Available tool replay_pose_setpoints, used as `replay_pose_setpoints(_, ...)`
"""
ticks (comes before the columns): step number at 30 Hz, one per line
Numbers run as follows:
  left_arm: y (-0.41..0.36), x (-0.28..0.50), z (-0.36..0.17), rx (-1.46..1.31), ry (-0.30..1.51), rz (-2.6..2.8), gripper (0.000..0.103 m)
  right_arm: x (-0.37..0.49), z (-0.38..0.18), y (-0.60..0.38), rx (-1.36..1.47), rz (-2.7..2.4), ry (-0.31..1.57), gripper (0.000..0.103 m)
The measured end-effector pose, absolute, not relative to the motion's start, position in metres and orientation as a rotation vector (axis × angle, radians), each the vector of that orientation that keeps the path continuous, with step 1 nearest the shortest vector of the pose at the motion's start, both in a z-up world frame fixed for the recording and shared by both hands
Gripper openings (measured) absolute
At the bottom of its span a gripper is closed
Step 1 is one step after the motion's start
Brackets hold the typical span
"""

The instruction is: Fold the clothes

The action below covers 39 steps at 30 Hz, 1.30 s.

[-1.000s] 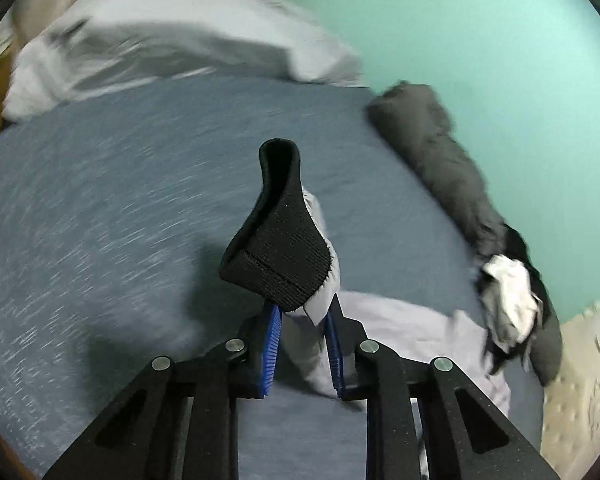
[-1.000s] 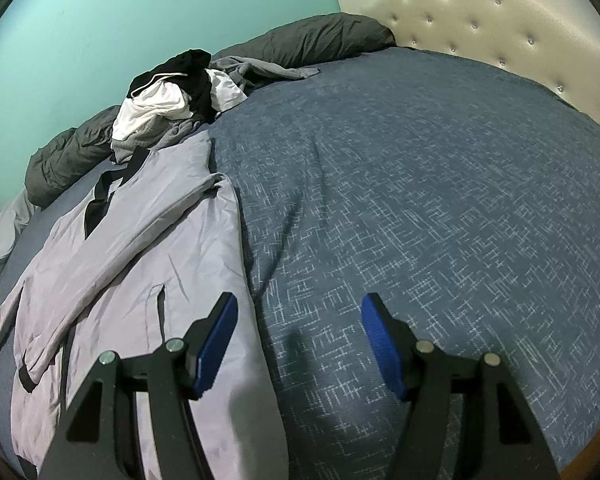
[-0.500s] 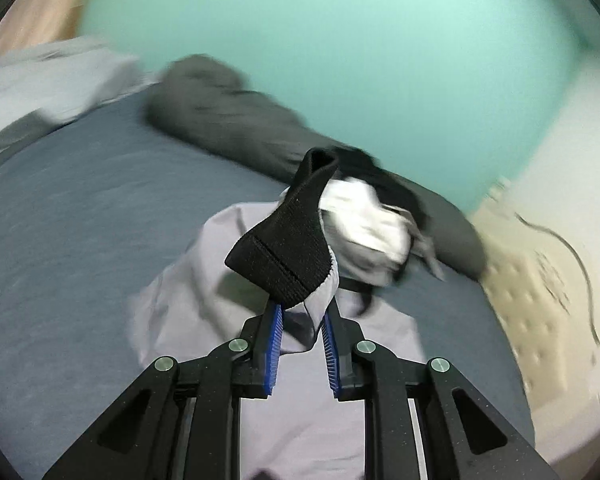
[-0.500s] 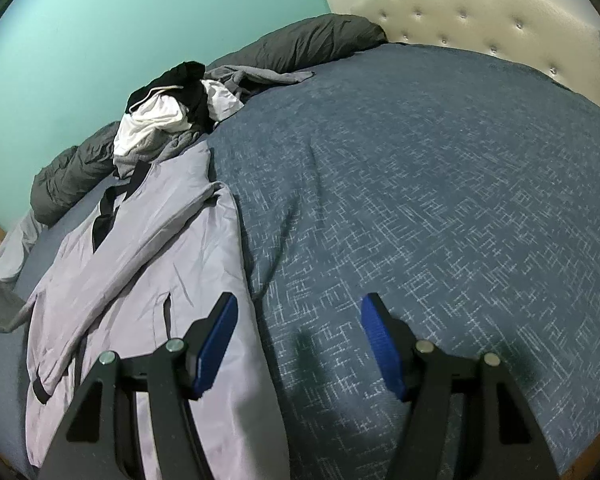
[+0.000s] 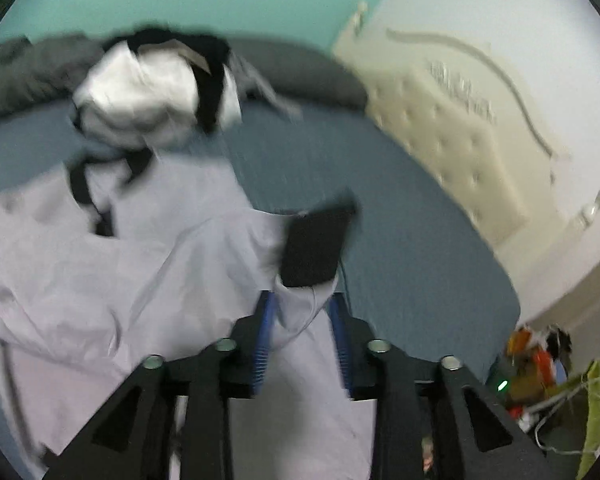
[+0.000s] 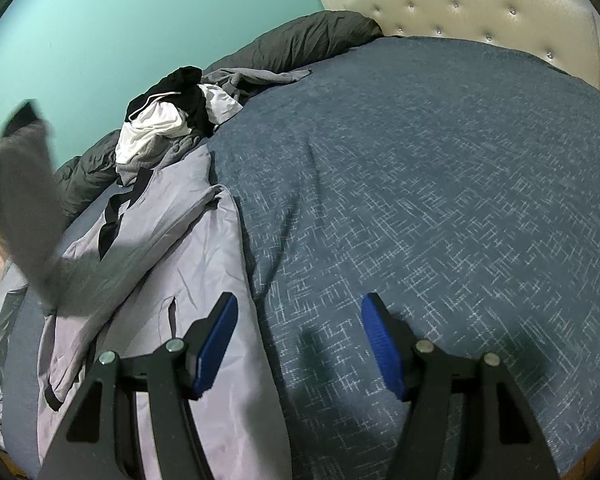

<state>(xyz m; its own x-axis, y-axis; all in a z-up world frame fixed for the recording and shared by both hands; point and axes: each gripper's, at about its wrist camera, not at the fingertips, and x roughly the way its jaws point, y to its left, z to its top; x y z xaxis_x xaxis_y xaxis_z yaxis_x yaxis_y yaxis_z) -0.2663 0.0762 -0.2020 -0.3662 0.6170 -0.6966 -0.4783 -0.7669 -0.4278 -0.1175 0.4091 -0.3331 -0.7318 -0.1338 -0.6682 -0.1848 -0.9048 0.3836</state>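
A heap of black and white clothes (image 5: pixel 148 96) lies beyond the grey jacket (image 5: pixel 112 264) spread on the blue bed (image 6: pixel 420 184), where the left gripper (image 5: pixel 302 320), angled down, opens its jaws around the seemingly loosened black-cuffed sleeve (image 5: pixel 312 248) it carried across, while the right gripper (image 6: pixel 296 340) hovers open, empty.

1. This is a home bedroom: a bed (image 6: pixel 440 200) with a blue patterned cover fills both views.
2. A cream tufted headboard (image 6: pixel 480 4) stands against a turquoise wall (image 6: pixel 120 32).
3. Dark pillows (image 6: pixel 300 44) and a heap of loose clothes (image 6: pixel 172 124) lie on the bed.
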Motion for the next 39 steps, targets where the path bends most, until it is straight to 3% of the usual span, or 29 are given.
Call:
replay_pose_setpoints(4, 0.076, -0.255, -0.235, -1.269, -0.212, 2.135, 0.056, -0.117, -0.331, 0.411, -1.134, 2.829, 0.711, 0.065)
replay_pose_setpoints(15, -0.026, -0.257, -0.252, -1.368, -0.181, 2.283, 0.057, -0.123, -0.321, 0.413, -1.115, 2.885, 0.894, 0.065)
replay_pose_setpoints(18, -0.057, -0.258, -0.254, -1.39, -0.191, 2.341, 0.058, -0.133, -0.317, 0.409, -1.155, 2.913, 1.006, 0.07)
replay_pose_setpoints(27, -0.146, -0.265, -0.273, -1.489, -0.176, 2.526, 0.061, -0.189, -0.317, 0.374, -1.435, 2.89, 1.102, 0.07)
replay_pose_setpoints(34, -0.199, -0.279, -0.286, -1.56, -0.122, 2.643, 0.061, -0.226, -0.339, 0.355, -1.619, 2.799, 1.022, 0.07)
replay_pose_setpoints(39, -0.214, -0.298, -0.301, -1.597, -0.101, 2.668, 0.061, -0.23, -0.356, 0.359, -1.646, 2.732, 1.097, 0.07)
